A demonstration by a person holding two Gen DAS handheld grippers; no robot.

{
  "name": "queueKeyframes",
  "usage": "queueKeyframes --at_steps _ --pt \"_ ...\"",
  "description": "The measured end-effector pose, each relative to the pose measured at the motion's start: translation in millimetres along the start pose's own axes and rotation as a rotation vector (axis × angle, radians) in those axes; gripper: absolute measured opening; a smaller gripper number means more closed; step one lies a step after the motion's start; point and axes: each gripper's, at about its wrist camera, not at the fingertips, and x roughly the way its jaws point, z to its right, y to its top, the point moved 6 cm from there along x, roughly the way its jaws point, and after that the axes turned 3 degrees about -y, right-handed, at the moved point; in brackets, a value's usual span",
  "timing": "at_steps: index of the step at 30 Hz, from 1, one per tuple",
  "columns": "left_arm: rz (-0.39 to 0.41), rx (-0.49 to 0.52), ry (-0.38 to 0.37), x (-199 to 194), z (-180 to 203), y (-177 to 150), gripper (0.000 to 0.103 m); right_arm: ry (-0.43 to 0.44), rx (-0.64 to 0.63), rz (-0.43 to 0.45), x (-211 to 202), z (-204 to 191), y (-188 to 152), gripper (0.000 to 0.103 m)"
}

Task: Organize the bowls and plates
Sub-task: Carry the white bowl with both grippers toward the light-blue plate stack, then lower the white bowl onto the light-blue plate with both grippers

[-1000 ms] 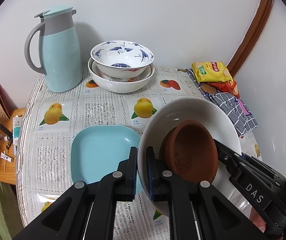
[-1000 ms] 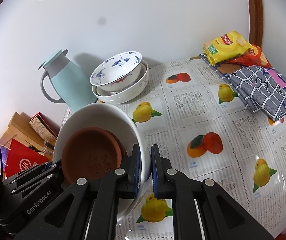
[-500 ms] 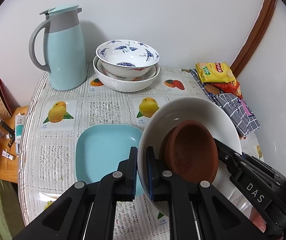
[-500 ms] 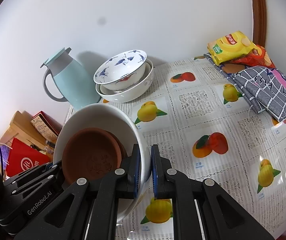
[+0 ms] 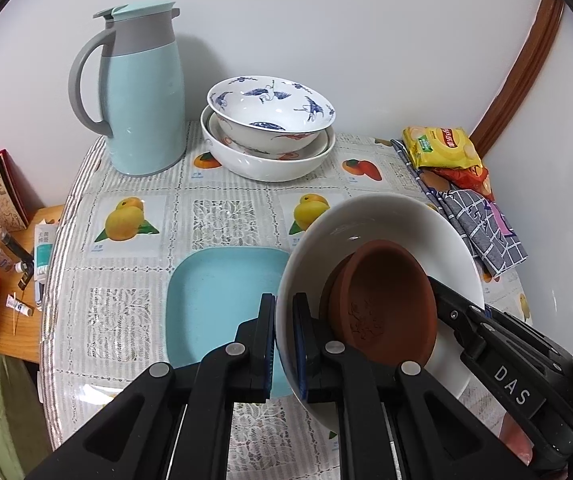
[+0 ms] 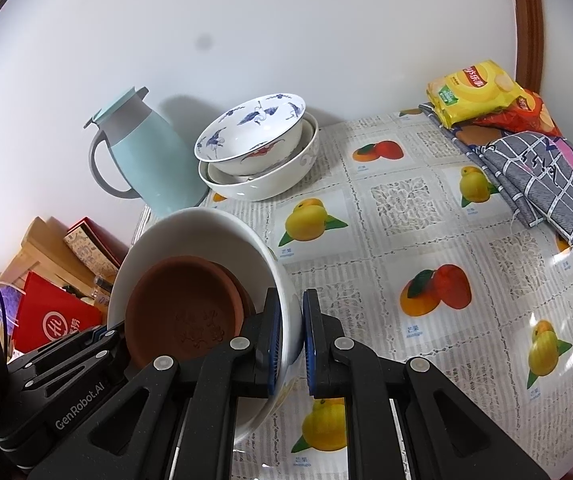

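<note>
A: White bowl [image 5: 386,224] – what's it look like rn?

B: Big, glossy, plain white inside, w/ a brown clay dish [image 5: 382,300] sitting in it. Dish is matte terracotta, shallow, faint embossed pattern on its floor.

A: Which way's it facing?

B: Tipped up steeply, almost on edge. Opening faces the cameras, not the ceiling. It's round, so no real long axis; the clay dish leans the same way, resting against the lower wall of the bowl.

A: Where is it?

B: Off the table [image 5: 134,312], held above the near edge, partly over the blue square plate [image 5: 222,288] lying flat there. Can't tell if its low rim touches anything.

A: Grippers?

B: Left gripper [image 5: 284,336] nearly closed, pinching the bowl's rim – one finger outside, one inside. Right gripper [image 6: 289,340] same deal on the opposite rim, jaws clamped on the wall w/ only its thickness between them. So both hold the one bowl.

A: Other stuff?

B: Blue-patterned bowl [image 5: 270,108] nested in a wider white bowl [image 5: 266,160] at the table's far edge, upright. Light-blue jug [image 5: 142,92] just beside them at the far left corner. Yellow snack bag [image 5: 438,146] and checked cloth [image 5: 482,228] along the right edge, well apart from the held bowl.
</note>
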Motion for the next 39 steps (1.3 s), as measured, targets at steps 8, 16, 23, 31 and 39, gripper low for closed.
queueKeyframes --at_steps 8,16,23,31,39 --pt "-0.001 -0.016 0.016 0.1 -13.0 1.9 0.009 0.016 -0.012 -0.014 8.7 -11.4 -0.6 0.011" --pt "-0.007 -0.031 0.028 4.5 -24.6 0.8 0.009 0.027 -0.023 -0.031 18.8 -19.2 -1.6 0.011" --pt "-0.018 -0.040 0.034 11.7 -32.6 -0.2 0.009 0.032 -0.028 -0.048 29.0 -23.1 -3.7 0.011" --pt "-0.028 -0.059 0.044 19.0 -45.5 -1.0 0.009 0.040 -0.039 -0.068 42.6 -30.3 -5.8 0.011" --pt "-0.051 -0.082 0.058 31.0 -60.2 -4.8 0.009 0.049 -0.052 -0.098 59.8 -36.3 -10.9 0.011"
